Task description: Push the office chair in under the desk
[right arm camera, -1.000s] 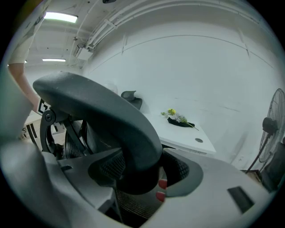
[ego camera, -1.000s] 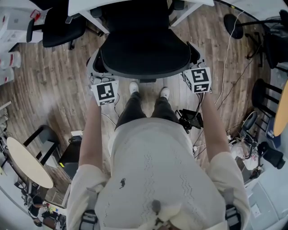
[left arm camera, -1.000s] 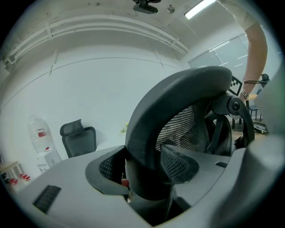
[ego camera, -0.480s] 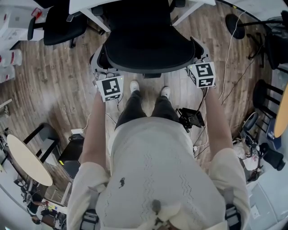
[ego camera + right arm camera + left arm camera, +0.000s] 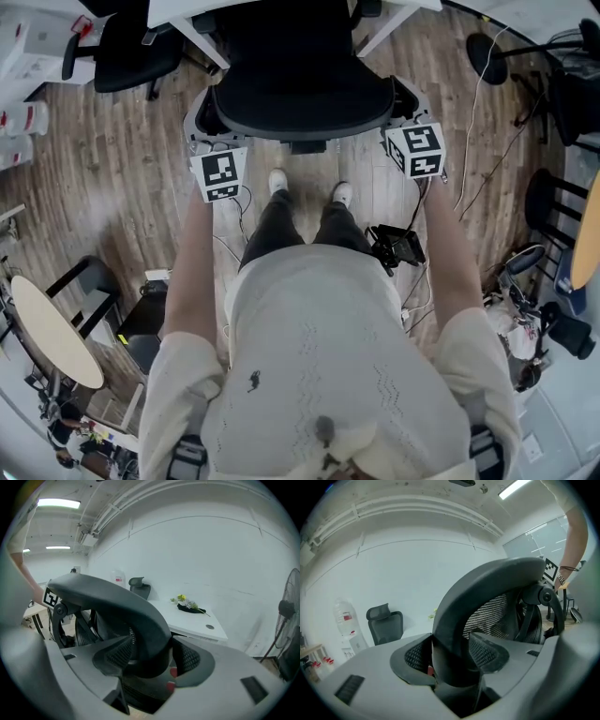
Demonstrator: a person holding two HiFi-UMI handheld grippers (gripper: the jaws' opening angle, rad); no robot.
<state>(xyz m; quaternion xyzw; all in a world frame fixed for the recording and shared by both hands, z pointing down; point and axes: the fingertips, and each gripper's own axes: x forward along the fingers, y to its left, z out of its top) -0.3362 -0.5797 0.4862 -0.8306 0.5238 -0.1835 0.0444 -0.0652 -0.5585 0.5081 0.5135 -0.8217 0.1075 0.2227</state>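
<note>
Office chair (image 5: 300, 94) slightly farther under desk (image 5: 178, 11), left tongs (image 5: 449, 654) and right tongs (image 5: 151, 654) clamped on backrest

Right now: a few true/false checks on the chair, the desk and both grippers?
1. The left gripper and the right gripper each clamp the office chair by its backrest frame, one at each side. True.
2. The white desk lies beyond the chair from the person. True.
3. The room has grey carpet. False: the floor is wood-look planks.
4. The desktop is bare. False: a bunch of flowers lies on it.
5. This is the only chair in view. False: a second black chair stands left of the desk.
</note>
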